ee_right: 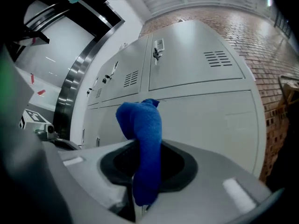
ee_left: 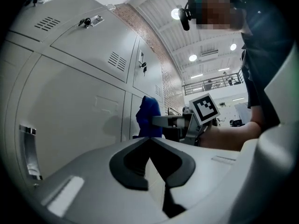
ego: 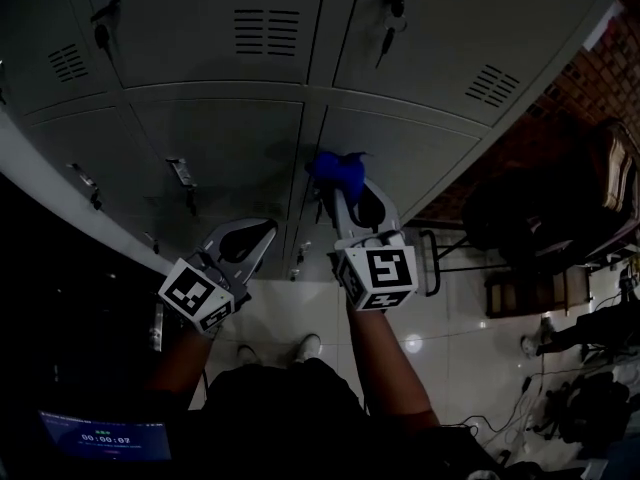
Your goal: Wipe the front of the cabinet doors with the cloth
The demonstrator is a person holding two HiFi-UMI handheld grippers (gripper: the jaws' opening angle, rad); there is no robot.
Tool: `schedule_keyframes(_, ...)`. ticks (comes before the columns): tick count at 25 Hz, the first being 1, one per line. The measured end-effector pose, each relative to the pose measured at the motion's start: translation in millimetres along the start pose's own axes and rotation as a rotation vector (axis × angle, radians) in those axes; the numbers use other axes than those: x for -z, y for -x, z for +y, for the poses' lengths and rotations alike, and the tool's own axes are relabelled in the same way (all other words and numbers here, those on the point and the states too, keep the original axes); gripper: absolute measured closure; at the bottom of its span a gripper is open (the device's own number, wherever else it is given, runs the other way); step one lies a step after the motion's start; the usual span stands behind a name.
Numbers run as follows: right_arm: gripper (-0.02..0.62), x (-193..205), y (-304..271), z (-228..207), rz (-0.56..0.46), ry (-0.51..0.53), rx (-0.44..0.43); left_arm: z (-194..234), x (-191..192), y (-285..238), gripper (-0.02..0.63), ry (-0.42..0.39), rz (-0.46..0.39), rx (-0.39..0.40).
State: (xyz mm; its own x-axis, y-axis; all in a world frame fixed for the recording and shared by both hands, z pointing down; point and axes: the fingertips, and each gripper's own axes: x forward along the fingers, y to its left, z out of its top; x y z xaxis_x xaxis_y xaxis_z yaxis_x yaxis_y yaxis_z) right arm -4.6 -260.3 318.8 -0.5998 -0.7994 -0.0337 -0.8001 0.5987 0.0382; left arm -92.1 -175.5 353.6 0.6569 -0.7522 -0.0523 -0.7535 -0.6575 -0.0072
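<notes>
Nearest us in the head view are the two marker cubes (ego: 378, 271), and beyond them the left gripper (ego: 268, 230) at lower centre-left and the right gripper (ego: 346, 196) at centre, both pointing up the frame toward the grey cabinet doors (ego: 410, 153). The left gripper's jaws are pressed together with nothing between them, as its own view shows. The right gripper's jaws are clamped on the blue cloth (ee_right: 141, 122), which in that view rises from between the tips at lower centre and flops over in a rounded wad above them. In the head view the cloth sits at centre frame, over the seam between two lower doors; we cannot tell whether it touches the metal or hangs just off it. We judge the cloth soft, light and limp, so only the bunched part close to the jaws will carry pressure. The hold low on the fold looks sound; a grip on a loose corner would let it trail. The painted steel should be smooth under it, while the latch (ego: 181, 172) left of centre and the keys (ego: 390, 20) at the top could snag the pile
</notes>
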Motion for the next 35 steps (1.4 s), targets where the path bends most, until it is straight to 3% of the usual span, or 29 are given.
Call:
schedule_keyframes(5, 0.511, -1, -21, 1, 0.009, 0.026, 0.008, 4, -2, 10, 0.606, 0.003, -0.004, -0.009)
schedule_keyframes(14, 0.511, -3, -19, -38, 0.015, 0.063, 0.084, 3, 0, 8, 0.606, 0.01, -0.003, -0.002)
schedule_keyframes(27, 0.511, 7, 44, -161, 0.012, 0.051, 0.331, -15, 8, -28, 0.606, 0.023, 0.005, 0.046)
schedule_keyframes(35, 0.511, 19, 70, -209, 0.025, 0.02, 0.416, -28, 13, -49, 0.606, 0.025, 0.016, 0.069)
